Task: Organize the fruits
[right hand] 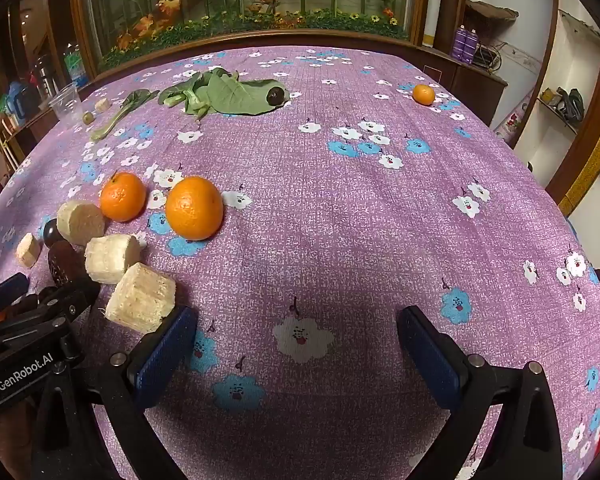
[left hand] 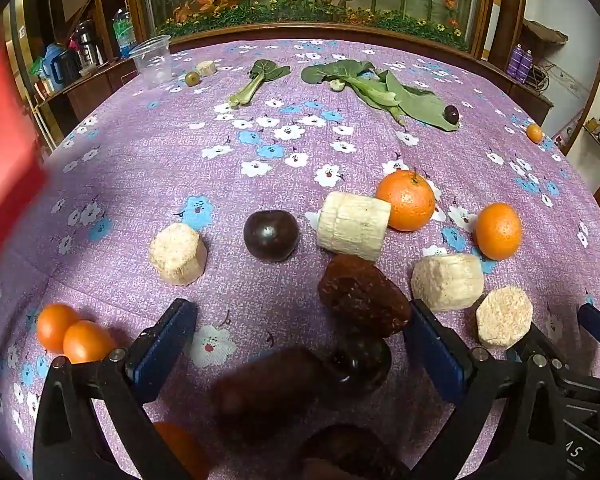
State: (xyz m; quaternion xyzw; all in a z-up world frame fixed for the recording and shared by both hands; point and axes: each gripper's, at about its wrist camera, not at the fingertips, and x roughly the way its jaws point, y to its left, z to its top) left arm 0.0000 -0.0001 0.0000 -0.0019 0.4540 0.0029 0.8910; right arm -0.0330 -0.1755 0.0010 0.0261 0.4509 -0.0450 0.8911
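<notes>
While both tools hang tilted down over the table (right hand: 340, 208), the left hand-held gripper (left hand: 300, 344) stands fully open, gripping nothing; a rough brown fruit (left hand: 364, 296) and a dark plum (left hand: 358, 364) lie between its fingers. Beyond the brown fruit sit a second plum (left hand: 271, 235), a pale cane piece (left hand: 354, 225) and an orange (left hand: 406, 200). The right hand-held gripper (right hand: 298, 344), just right of the brown fruit, is equally wide and empty over bare cloth.

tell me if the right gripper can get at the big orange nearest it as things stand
Probably yes. The right gripper is open over bare cloth, and the orange sits ahead to its left with open cloth between; only the pale chunk lies near that path.
</notes>
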